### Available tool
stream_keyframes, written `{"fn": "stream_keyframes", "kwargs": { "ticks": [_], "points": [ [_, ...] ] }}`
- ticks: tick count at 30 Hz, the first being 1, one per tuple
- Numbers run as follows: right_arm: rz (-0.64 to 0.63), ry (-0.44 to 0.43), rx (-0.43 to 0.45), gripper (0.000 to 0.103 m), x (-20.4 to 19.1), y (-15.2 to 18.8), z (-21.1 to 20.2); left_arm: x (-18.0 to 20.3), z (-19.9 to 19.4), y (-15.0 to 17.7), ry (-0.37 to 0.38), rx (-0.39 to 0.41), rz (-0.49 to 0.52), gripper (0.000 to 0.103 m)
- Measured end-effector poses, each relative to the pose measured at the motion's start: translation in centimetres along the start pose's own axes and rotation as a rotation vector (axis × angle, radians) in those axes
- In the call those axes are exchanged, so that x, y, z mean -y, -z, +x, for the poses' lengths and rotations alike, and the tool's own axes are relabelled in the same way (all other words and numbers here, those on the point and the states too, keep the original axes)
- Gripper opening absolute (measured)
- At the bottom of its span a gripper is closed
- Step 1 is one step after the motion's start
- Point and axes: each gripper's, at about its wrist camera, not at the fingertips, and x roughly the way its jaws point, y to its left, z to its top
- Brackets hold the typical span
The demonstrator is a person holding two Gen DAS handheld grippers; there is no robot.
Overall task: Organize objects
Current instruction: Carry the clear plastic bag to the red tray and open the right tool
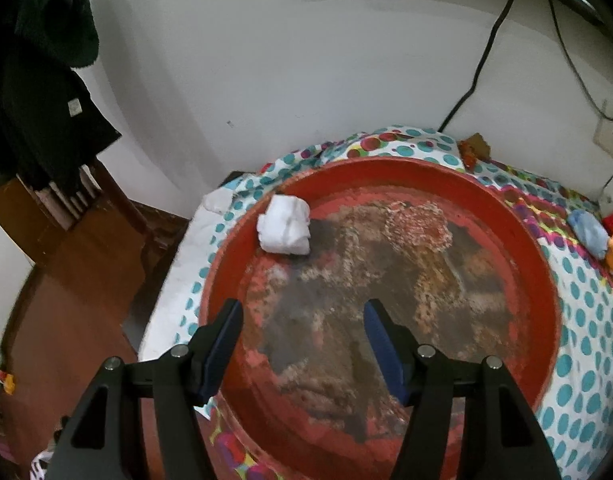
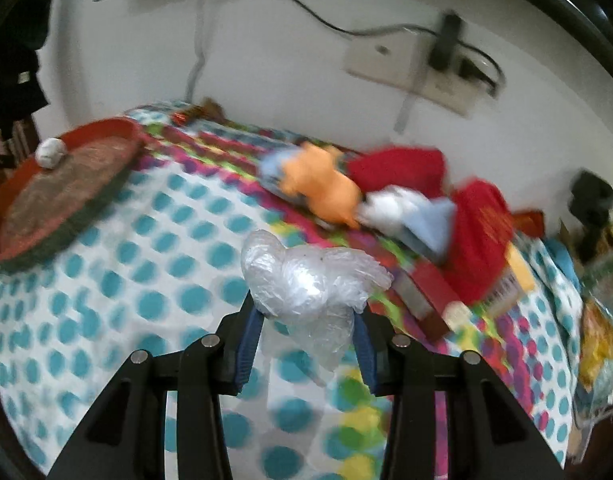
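A big red round tray (image 1: 518,240) with a worn, stained floor lies on the dotted bedsheet (image 1: 586,320). A crumpled white wad (image 1: 284,226) rests at its far left rim. My left gripper (image 1: 304,314) hangs open above the tray's near half, nothing between its blue pads. In the right wrist view, my right gripper (image 2: 308,314) is shut on a crumpled clear plastic bag (image 2: 306,280), held above the sheet (image 2: 146,280). The red tray (image 2: 122,128) with the white wad (image 2: 49,153) sits far left.
A pile of clothes and toys lies along the wall: an orange soft toy (image 2: 326,188), red cloth (image 2: 402,168), pale blue cloth (image 2: 430,216) and boxes (image 2: 430,292). Cables and a wall socket (image 2: 426,68) are behind. A dark garment (image 1: 38,80) hangs left over the wooden floor (image 1: 66,300).
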Motion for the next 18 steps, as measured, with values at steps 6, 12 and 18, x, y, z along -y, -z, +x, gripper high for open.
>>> {"fn": "stream_keyframes", "kwargs": {
  "ticks": [6,12,18],
  "points": [
    [-0.051,-0.12,0.023,0.04,-6.1,-3.7,0.2,-0.4,-0.2,0.9,-0.01,-0.001,-0.015,0.064],
    [-0.121,-0.189,0.039,0.04,-11.7,-6.9,1.1,-1.8,0.0,1.4,-0.027,-0.009,-0.046,0.064],
    [-0.169,-0.222,0.024,0.04,-15.6,-9.5,2.8,-3.0,0.3,1.7,-0.029,-0.018,-0.062,0.064]
  ]
}}
